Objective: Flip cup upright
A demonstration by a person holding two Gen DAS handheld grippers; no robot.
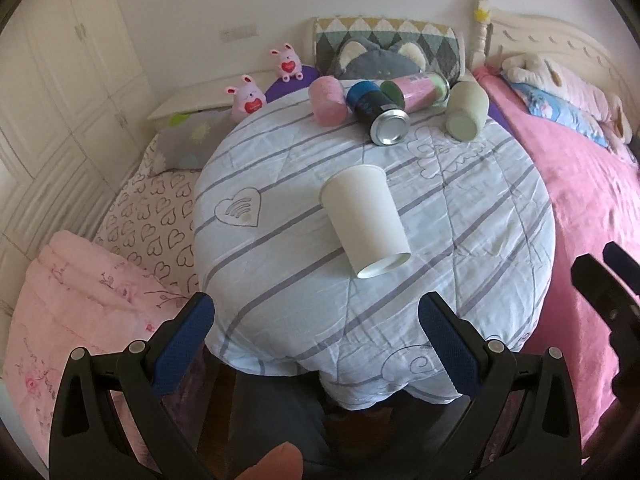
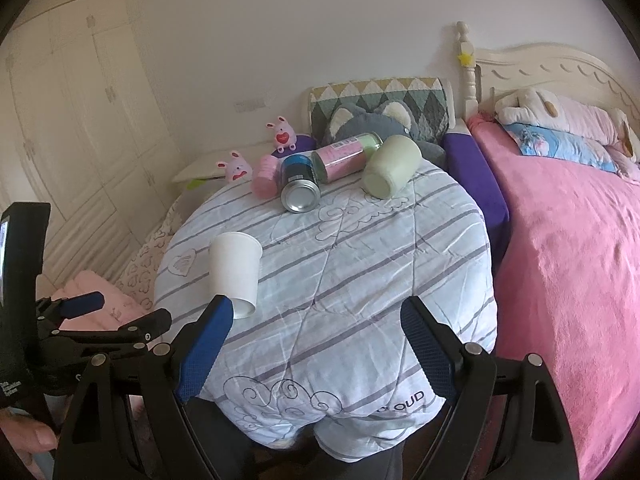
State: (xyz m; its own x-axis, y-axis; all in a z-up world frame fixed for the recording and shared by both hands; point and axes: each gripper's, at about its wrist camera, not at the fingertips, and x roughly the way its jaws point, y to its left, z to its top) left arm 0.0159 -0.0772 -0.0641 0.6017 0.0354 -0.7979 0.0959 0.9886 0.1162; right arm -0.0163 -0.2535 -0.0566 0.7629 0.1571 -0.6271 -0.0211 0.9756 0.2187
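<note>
Both tongs spread wide w/ nothing in them: left tongs [image 1: 316, 312] and right tongs [image 2: 316, 320] hover at the near edge of the surface [image 1: 460, 208]. Paper cup [image 1: 366, 220] lies on its side mid-surface, rim away. Flip not started, by the look of it.

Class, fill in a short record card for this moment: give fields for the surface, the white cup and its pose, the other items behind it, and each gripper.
surface: striped quilt over a round table
white paper cup: lying on its side, base toward the cameras
behind it: pink cup, metal can, pink-label jar, pale green cup, all lying down
left gripper: open, empty
right gripper: open, empty
</note>
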